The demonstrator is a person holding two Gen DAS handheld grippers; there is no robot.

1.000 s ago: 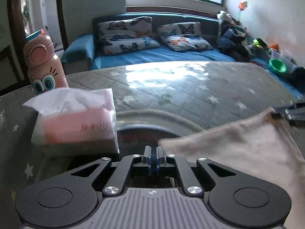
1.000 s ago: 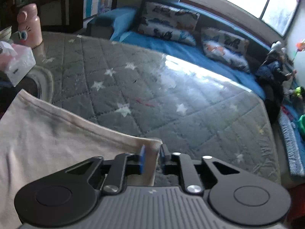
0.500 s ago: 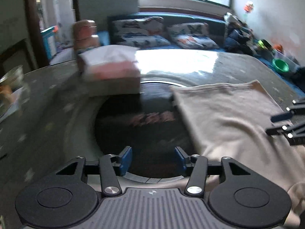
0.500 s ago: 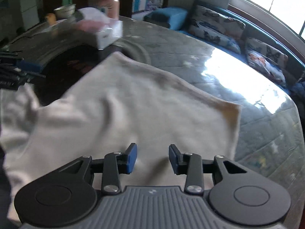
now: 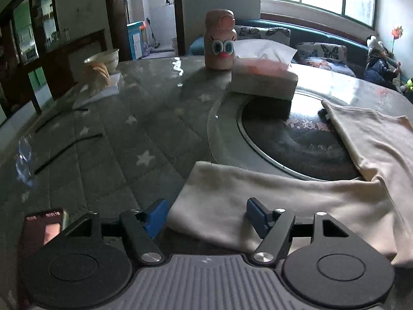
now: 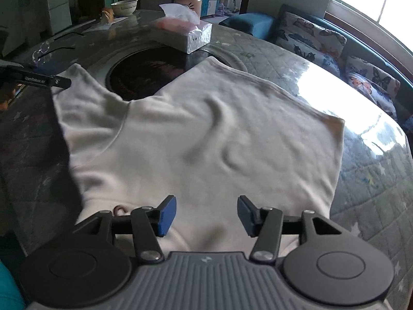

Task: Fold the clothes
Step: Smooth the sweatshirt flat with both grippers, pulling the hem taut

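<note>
1. Left black two-finger gripper with blue pads (image 5: 205,215): low centre of its own view, jaws spread wide, gripping nothing.
2. Right black two-finger gripper with blue pads (image 6: 206,214): low centre of its own view, jaws equally wide, empty.
3. Left gripper's dark finger also seen at the left edge of the right view.

The shirt (image 6: 201,139) lies flat on the table (image 6: 374,180), one sleeve (image 5: 232,196) beside the round inset (image 5: 296,142); behind it the tissue box (image 6: 180,31), then the bottle (image 5: 220,41), perhaps a bowl (image 6: 124,6) further left
</note>
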